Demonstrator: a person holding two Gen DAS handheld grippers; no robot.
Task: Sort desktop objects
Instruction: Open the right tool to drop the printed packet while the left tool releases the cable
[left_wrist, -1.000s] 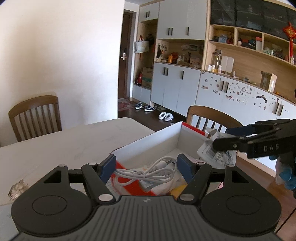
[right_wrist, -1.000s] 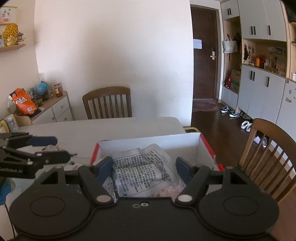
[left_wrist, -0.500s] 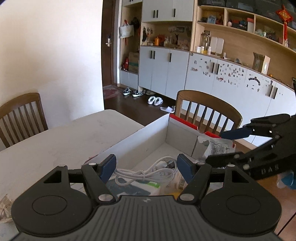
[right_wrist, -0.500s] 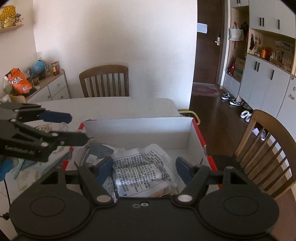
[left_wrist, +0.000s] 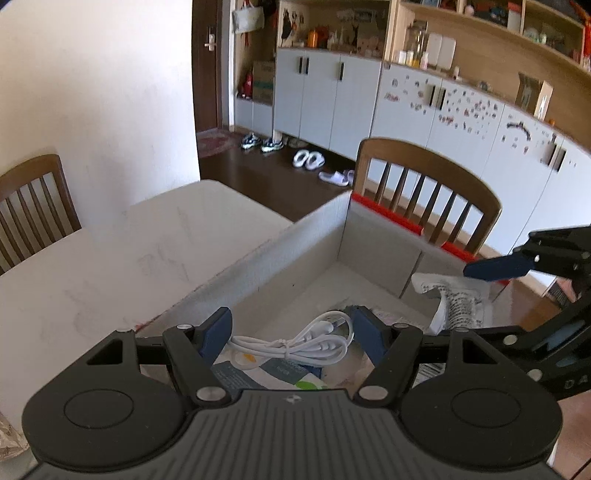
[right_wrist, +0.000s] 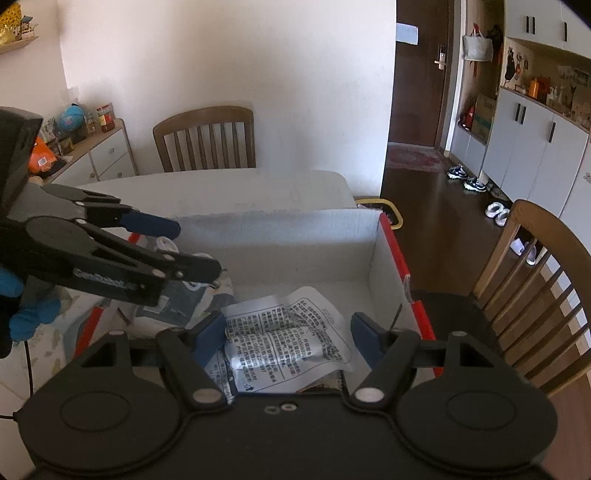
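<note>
A white cardboard box with red outer sides (left_wrist: 280, 258) (right_wrist: 295, 236) stands on the white table. My left gripper (left_wrist: 291, 332) is shut on a coiled white cable (left_wrist: 295, 341) and holds it over the box's near end. My right gripper (right_wrist: 288, 332) is shut on a printed white packet (right_wrist: 291, 339) and holds it low inside the box. In the left wrist view the right gripper (left_wrist: 491, 269) enters from the right with the packet (left_wrist: 454, 299). In the right wrist view the left gripper (right_wrist: 184, 251) reaches over the box from the left.
Flat packets (left_wrist: 269, 373) lie on the box floor. Wooden chairs stand beside the box (left_wrist: 424, 184) and at the table's far side (right_wrist: 207, 136). A crumpled wrapper (left_wrist: 9, 435) lies on the table. A drawer unit (right_wrist: 99, 155) stands at the wall.
Both grippers have moved forward and down over the box. The cable and the printed packet have come lower with them, the packet now down inside the box.
</note>
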